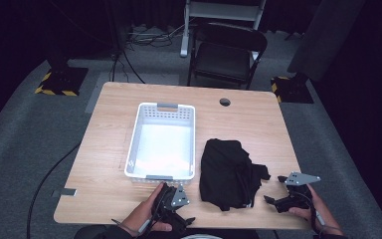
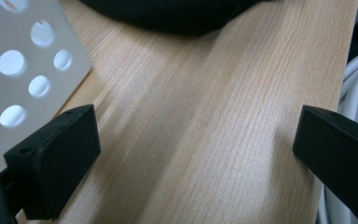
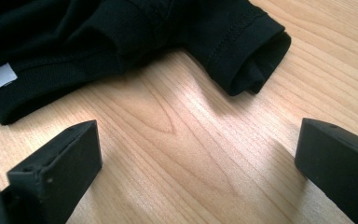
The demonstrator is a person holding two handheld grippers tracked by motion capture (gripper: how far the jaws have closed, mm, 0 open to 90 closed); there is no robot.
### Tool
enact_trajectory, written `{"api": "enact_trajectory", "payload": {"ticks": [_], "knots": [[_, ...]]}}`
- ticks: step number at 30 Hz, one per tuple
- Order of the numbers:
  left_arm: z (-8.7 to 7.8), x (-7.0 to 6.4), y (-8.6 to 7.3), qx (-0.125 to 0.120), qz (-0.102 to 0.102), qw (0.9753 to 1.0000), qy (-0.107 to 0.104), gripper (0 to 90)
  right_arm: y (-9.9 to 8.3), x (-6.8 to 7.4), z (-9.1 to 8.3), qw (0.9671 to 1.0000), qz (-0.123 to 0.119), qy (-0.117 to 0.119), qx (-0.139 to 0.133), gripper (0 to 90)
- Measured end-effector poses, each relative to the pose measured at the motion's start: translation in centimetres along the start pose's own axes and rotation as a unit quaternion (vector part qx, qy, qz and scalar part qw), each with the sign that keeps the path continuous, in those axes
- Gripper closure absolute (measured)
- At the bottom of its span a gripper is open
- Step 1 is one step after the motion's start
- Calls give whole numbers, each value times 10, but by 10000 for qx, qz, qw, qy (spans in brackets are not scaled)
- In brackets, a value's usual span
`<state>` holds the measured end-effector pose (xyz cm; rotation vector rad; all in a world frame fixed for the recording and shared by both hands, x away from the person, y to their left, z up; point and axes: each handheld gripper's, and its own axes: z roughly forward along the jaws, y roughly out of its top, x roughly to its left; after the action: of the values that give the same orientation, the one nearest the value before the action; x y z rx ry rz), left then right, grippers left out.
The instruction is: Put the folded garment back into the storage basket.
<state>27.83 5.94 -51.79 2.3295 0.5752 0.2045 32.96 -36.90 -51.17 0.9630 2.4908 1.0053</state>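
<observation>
Black garment (image 1: pixel 227 174) crumpled on tabletop (image 1: pixel 104 164), beside white basket (image 1: pixel 135 144). Both hand-held grippers, left (image 1: pixel 176 209) and right (image 1: pixel 277 191), spread wide, empty. Best pinching sleeve cuff (image 3: pixel 256 56) low, squarely.

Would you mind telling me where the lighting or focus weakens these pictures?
High view: the white perforated plastic basket floor glares and the crumpled black cloth garment loses its folds. Left gripper view: the basket wall looks soft. Right gripper view: sharp, with glare on the light wooden table.
</observation>
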Motion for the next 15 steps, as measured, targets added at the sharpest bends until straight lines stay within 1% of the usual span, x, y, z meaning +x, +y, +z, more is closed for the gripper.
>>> {"api": "enact_trajectory", "payload": {"ticks": [5, 7, 9, 11, 14, 15], "knots": [[0, 0, 1, 11, -2, 10000, 15, 4, 0, -2, 0, 10000, -9, 20, 20, 7], [0, 0, 1, 47, -12, 10000, 51, 4, 1, -2, 0, 10000, -13, 20, 60, 6], [0, -1, 2, 60, -22, 10000, 40, 4, 2, -2, 0, 9999, -38, 41, 96, 6], [0, -2, 2, 59, 13, 10000, 4, 4, 2, -2, 0, 9999, -34, 41, 124, 6], [1, -4, 3, 67, -41, 10000, 34, 7, 4, -2, -1, 9998, -12, 14, 197, 7], [1, -4, 4, 95, -25, 9999, 38, 13, 4, -2, -1, 9998, -14, 11, 218, 7]]}}
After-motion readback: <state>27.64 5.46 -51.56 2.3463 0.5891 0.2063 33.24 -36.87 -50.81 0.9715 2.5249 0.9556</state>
